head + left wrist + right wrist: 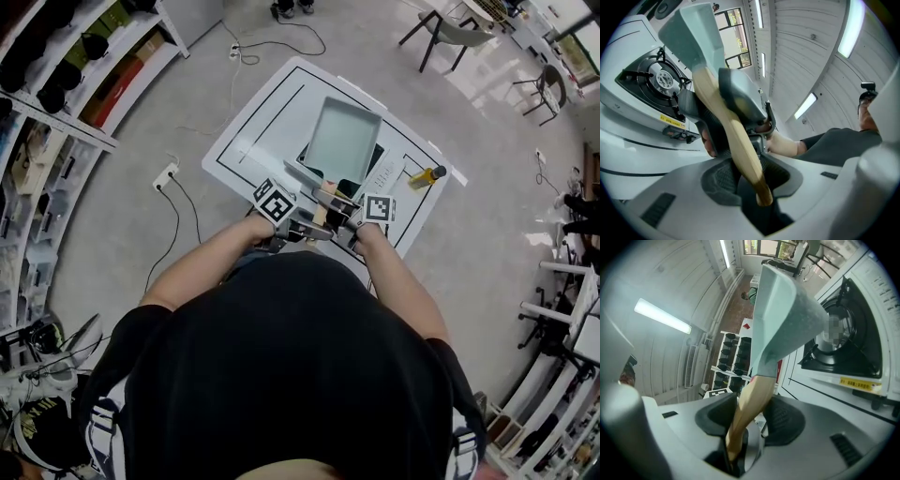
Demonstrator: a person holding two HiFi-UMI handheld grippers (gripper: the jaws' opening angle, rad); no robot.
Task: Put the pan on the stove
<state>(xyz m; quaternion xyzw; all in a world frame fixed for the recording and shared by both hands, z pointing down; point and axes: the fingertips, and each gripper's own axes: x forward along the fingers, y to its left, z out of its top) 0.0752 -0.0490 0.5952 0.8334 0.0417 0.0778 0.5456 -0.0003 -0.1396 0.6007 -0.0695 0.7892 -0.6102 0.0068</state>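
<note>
Head view: I see the square pale-green pan (342,139) held over the stove (354,187) on the white tabletop (246,131), with a yellow bottle (427,175) right of the stove.

Left gripper view: my left claw (750,176) is part-closed, clamping the pan's wooden handle (733,136).

Right gripper view: my right claw (750,420) grips the same handle beside the stove.

You wear a black short-sleeved top (309,366), with white patches crossed by dark straps at its outer edges. Your left gripper (750,176) has a smooth grey shell, dark cross-hatched pads (719,180) lining the inside of the jaws, and a small dark slotted inset (658,210) behind them. Your right gripper (750,420) is built alike. Behind each pair of jaws sits a white cube (275,202) printed with black square markers.
</note>
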